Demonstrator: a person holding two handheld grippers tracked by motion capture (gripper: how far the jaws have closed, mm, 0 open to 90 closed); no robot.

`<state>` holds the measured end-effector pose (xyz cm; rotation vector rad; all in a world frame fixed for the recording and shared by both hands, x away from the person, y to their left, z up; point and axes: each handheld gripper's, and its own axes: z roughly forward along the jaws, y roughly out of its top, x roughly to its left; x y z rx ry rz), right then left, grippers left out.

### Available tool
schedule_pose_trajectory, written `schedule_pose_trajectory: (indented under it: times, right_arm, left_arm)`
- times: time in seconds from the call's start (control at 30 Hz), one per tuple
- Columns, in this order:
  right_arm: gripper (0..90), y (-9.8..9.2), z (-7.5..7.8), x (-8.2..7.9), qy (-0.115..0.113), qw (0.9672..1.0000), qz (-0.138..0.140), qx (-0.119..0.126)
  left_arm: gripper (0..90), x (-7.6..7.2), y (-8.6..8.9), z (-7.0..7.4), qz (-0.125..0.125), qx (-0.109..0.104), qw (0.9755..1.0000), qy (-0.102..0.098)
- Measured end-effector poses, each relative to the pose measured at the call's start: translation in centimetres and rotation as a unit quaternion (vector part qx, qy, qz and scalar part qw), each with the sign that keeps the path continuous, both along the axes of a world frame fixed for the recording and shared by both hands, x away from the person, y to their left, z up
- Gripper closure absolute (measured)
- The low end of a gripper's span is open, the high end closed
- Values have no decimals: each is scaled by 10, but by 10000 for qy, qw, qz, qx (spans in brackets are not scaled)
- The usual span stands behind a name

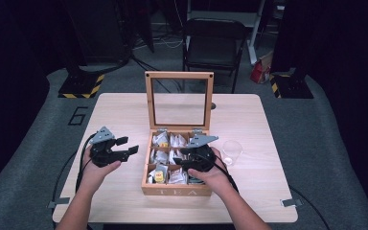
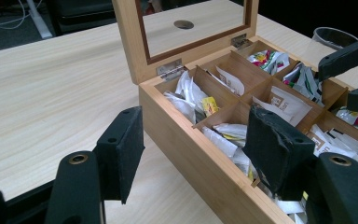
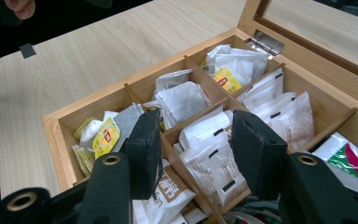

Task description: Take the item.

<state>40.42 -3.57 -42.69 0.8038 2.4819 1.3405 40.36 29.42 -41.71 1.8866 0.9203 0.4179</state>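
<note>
right gripper (image 1: 187, 162): jaws apart, empty, over the tea box (image 1: 176, 189), nearer hand.
tea sachets (image 3: 214, 154): directly below your jaws, 12 o'clock.
left gripper (image 1: 127, 146): jaws apart, box at its 3 o'clock.

We see a pale matt wooden table (image 1: 249, 115), a smooth wooden box (image 1: 175, 190) with glass lid (image 1: 179, 108) and metal hinges (image 2: 169, 69), paper sachets (image 3: 182, 100), and a clear plastic cup (image 1: 231, 152) at three o'clock.

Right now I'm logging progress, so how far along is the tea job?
Done: the tea box lid stands open, and its compartments hold tea bags. In hand: nothing yet; the right gripper hovers open over the box, the left gripper open beside it. Left, probably: picking a bag; the cup right of the box looks empty.
</note>
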Motion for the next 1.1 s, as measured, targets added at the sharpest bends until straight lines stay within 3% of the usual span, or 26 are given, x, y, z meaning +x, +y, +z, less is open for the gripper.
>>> schedule_pose_trajectory:
  times: [0.17,0.37,0.67,1.1]
  right_arm:
    - [546,6,-1,0,82,9999,55,90]
    - [582,19,-6,-1,202,9995,240,-8]
    - [599,30,-11,-1,211,9985,490,-154]
    - [654,40,-15,-1,203,9976,597,-285]
  left_arm:
    - [370,-1,0,-2,20,-23,10000,15]
    - [370,-1,-2,-3,3,33,10000,4]
    - [370,-1,-2,-5,9,86,10000,29]
    - [370,-1,-1,-6,34,69,10000,32]
